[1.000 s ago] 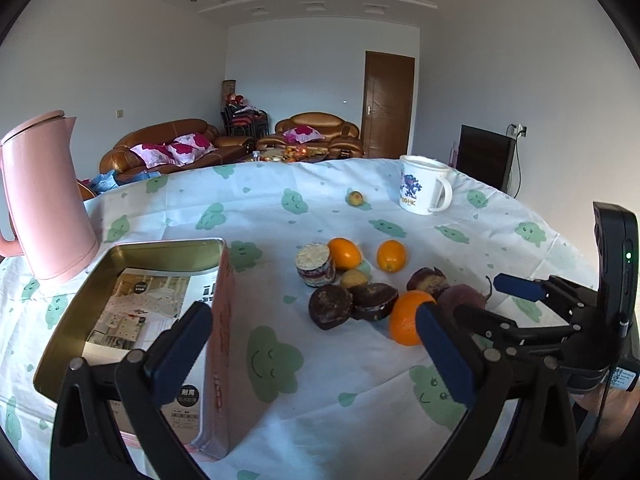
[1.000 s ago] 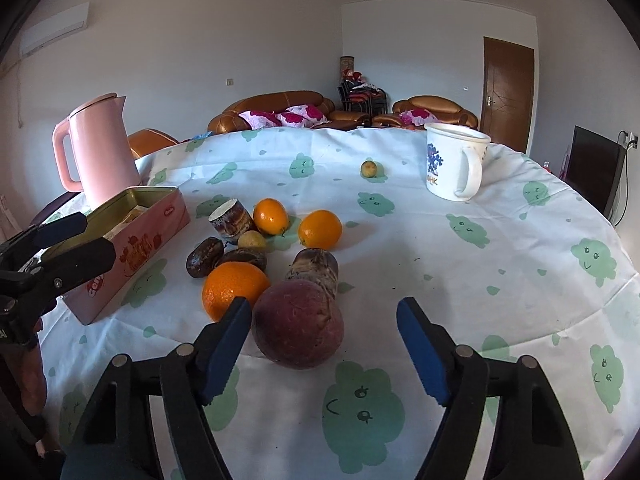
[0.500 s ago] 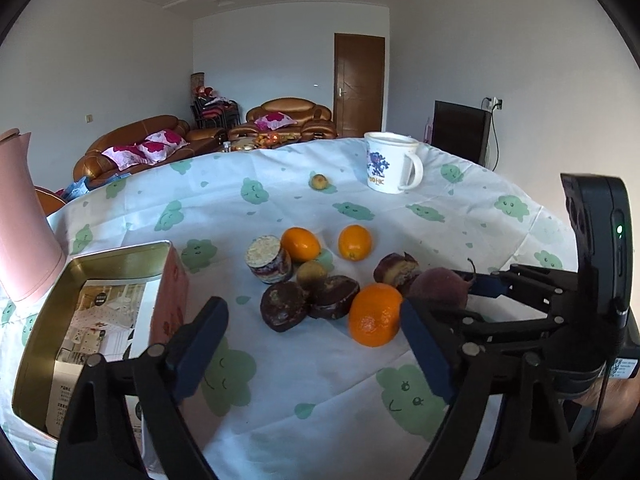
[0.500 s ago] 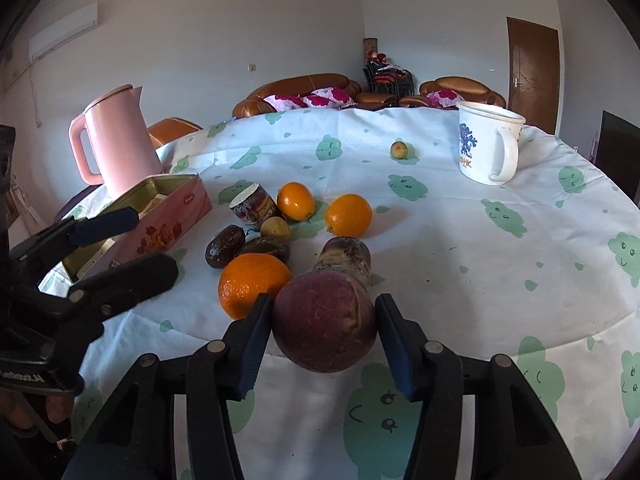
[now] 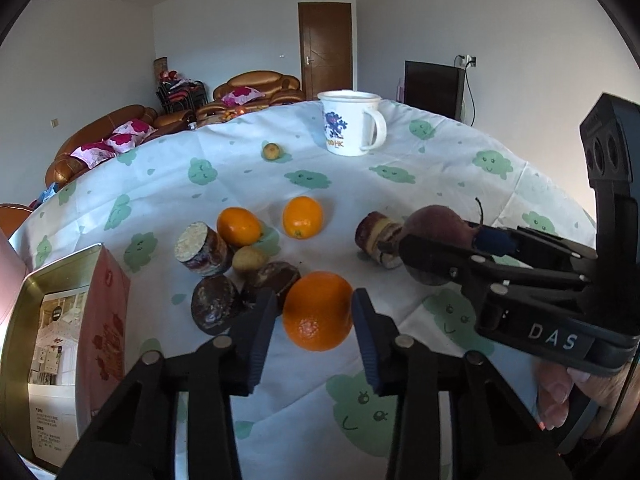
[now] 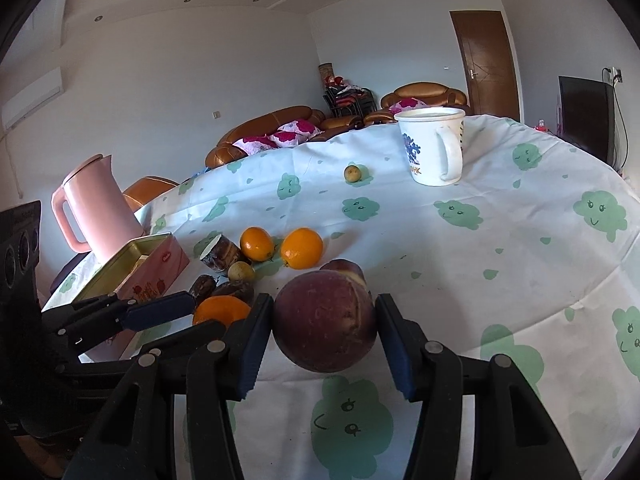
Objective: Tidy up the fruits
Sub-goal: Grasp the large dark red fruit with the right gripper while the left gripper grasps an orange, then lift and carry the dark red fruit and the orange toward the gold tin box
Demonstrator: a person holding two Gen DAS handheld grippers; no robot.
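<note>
A large orange [image 5: 318, 312] lies on the cloth at the near edge of the fruit cluster. My left gripper [image 5: 314, 294] is closing on it, and both pads touch its sides near their tips. From the right wrist view, one of its blue fingers [image 6: 160, 312] ends at the same orange [image 6: 222, 308]. My right gripper [image 6: 323, 300] is shut on a dark red round fruit [image 6: 324, 332] low over the cloth. That gripper [image 5: 440, 240] and its fruit [image 5: 436, 220] also show at the right of the left wrist view.
Behind lie two smaller oranges [image 5: 239, 226] [image 5: 302, 217], a small yellow fruit [image 5: 248, 258], dark brown pieces [image 5: 216, 304] and cut chunks [image 5: 202, 248] [image 5: 376, 238]. An open tin [image 5: 24, 344] stands at left, a pink kettle [image 6: 96, 204] behind it. A white mug [image 5: 352, 124] stands far back.
My left gripper swung right from the tin to the large orange and narrowed from wide open onto it. The right gripper closed on the dark red fruit half a second ago and still holds it.
</note>
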